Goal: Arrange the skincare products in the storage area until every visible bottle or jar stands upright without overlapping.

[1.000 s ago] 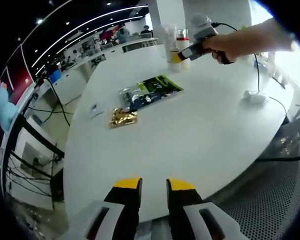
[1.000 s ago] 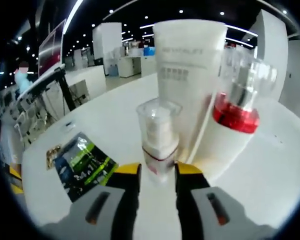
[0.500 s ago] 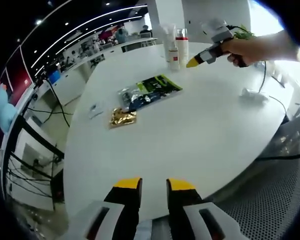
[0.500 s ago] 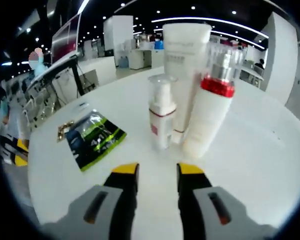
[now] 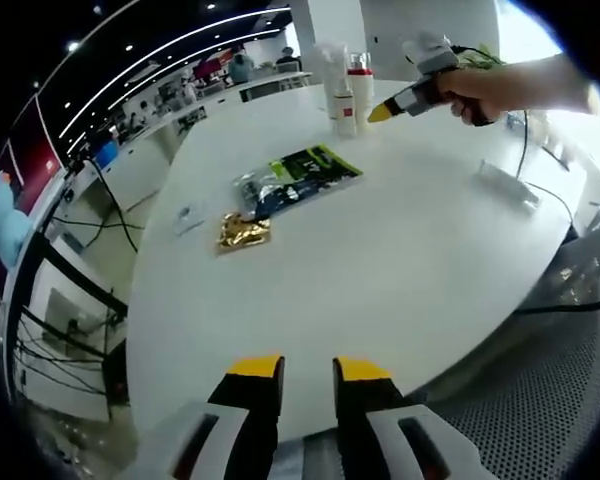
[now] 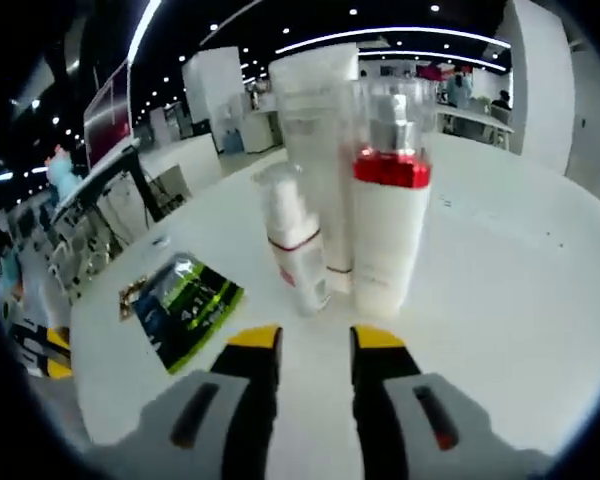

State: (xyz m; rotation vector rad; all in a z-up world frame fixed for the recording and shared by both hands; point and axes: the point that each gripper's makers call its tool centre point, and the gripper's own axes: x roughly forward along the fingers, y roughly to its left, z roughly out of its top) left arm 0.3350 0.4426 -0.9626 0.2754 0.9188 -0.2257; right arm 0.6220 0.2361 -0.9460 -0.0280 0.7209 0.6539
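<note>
Right gripper [image 6: 302, 345] now pulled back from bottles, holds nothing, jaws narrow gap. Left gripper [image 5: 307, 370] stays low at near edge of white surface [image 5: 380, 260], jaws narrow, nothing between.

Lots of bare room on surface near both grippers.

Three upright at far side, close together: small pump bottle [image 6: 292, 245], tall white tube [image 6: 315, 160] behind, red-band bottle [image 6: 390, 215] beside.

Green packet [image 6: 185, 305], gold packet [image 5: 244, 232] lie flat mid-surface. Hand [image 5: 490, 90] holds right gripper near bottles.
</note>
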